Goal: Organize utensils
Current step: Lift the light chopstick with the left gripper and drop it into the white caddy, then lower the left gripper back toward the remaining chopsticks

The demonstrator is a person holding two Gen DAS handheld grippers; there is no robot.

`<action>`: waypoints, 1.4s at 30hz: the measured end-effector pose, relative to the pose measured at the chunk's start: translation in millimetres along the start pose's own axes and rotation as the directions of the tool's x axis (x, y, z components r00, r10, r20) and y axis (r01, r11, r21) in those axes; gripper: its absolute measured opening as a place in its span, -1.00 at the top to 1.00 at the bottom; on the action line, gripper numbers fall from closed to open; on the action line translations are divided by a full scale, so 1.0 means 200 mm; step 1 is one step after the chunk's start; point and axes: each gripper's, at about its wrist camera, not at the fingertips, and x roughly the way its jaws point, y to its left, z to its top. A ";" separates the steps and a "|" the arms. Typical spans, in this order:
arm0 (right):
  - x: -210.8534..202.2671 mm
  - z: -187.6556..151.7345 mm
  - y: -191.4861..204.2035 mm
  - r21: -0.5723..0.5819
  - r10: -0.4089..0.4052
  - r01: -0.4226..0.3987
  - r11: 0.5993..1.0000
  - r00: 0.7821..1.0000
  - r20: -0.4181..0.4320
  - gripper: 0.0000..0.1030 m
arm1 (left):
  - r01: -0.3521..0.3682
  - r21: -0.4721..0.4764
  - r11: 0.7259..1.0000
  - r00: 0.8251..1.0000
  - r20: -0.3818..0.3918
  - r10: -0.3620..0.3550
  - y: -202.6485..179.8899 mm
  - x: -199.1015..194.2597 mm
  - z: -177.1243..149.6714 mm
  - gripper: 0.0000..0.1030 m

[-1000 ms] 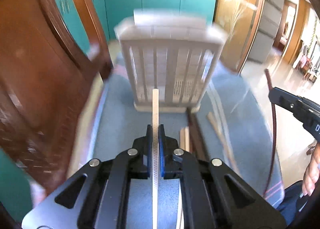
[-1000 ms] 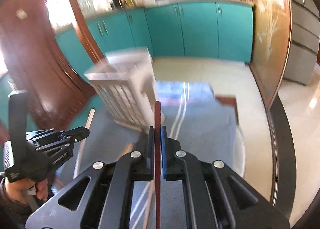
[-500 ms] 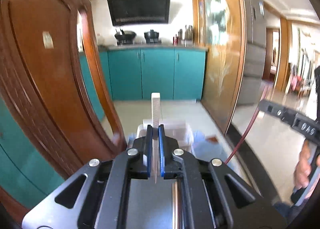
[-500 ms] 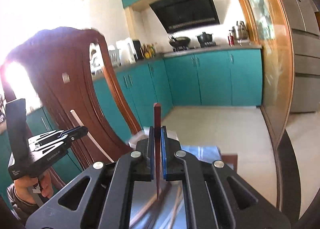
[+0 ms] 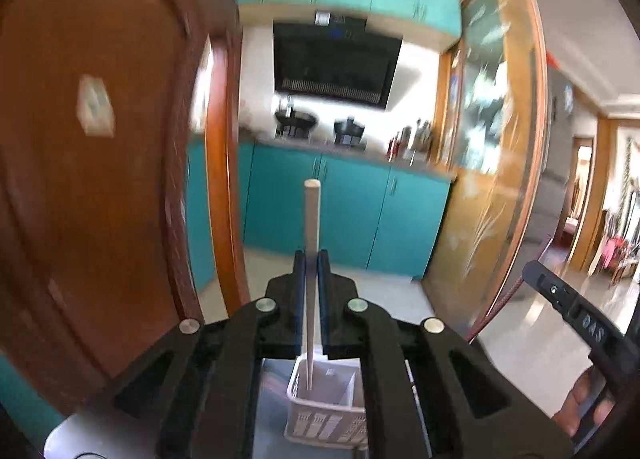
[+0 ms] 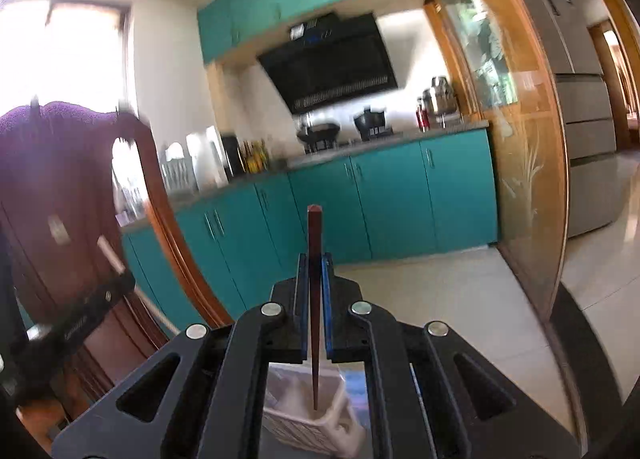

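My left gripper is shut on a pale white chopstick held upright, its thin tip hanging over a white slatted utensil basket far below. My right gripper is shut on a dark red-brown chopstick, also upright, its tip over the same basket. The right gripper shows at the right edge of the left wrist view, and the left gripper at the left of the right wrist view.
A brown wooden chair back rises at the left. The basket stands on a blue-grey table surface. Teal cabinets and a glass sliding door lie beyond.
Both grippers have lifted and tilted up with their chopsticks. The basket has dropped from mid-view to below the jaws, with the chopstick tips now over it.
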 end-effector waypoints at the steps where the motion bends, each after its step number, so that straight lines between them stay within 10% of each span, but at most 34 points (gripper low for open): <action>1: 0.03 -0.03 0.00 -0.008 -0.001 0.001 1.000 1.000 -0.018 0.87 | 0.005 -0.005 1.000 1.000 -0.024 -0.006 0.00 0.03 -0.02 0.87; 12: 0.05 -0.27 0.03 -0.106 -0.004 -0.010 0.994 0.992 -0.130 0.86 | -0.025 0.017 1.000 0.985 -0.171 0.027 0.04 0.20 -0.22 0.87; 25: -0.25 -0.37 0.02 -0.180 0.136 -0.149 0.972 0.987 -0.079 0.49 | -0.026 0.089 0.996 0.994 -0.102 0.035 0.01 0.02 -0.37 0.39; 29: -0.17 -0.57 0.02 -0.229 0.097 -0.176 0.957 0.943 -0.318 0.36 | -0.035 0.138 0.990 0.992 -0.112 0.050 0.02 -0.04 -0.51 0.31; 31: -0.06 -0.73 0.02 -0.269 -0.005 -0.136 0.953 0.885 -0.465 0.36 | -0.042 0.163 0.986 0.985 -0.159 0.069 0.02 -0.04 -0.59 0.22; 34: 0.08 -0.89 -0.04 -0.289 -0.145 -0.040 0.956 0.793 -0.591 0.36 | -0.026 0.171 0.985 0.960 -0.271 0.072 0.04 -0.01 -0.73 0.21; 37: 0.20 -1.00 -0.16 -0.204 -0.168 0.027 0.979 0.679 -0.714 0.36 | 0.008 0.223 0.975 0.896 -0.435 0.092 0.02 0.07 -0.89 0.06; 42: 0.25 -1.04 -0.20 -0.191 -0.183 0.060 0.980 0.652 -0.735 0.28 | 0.095 0.181 0.979 0.764 -0.644 0.045 0.05 0.13 -1.12 0.07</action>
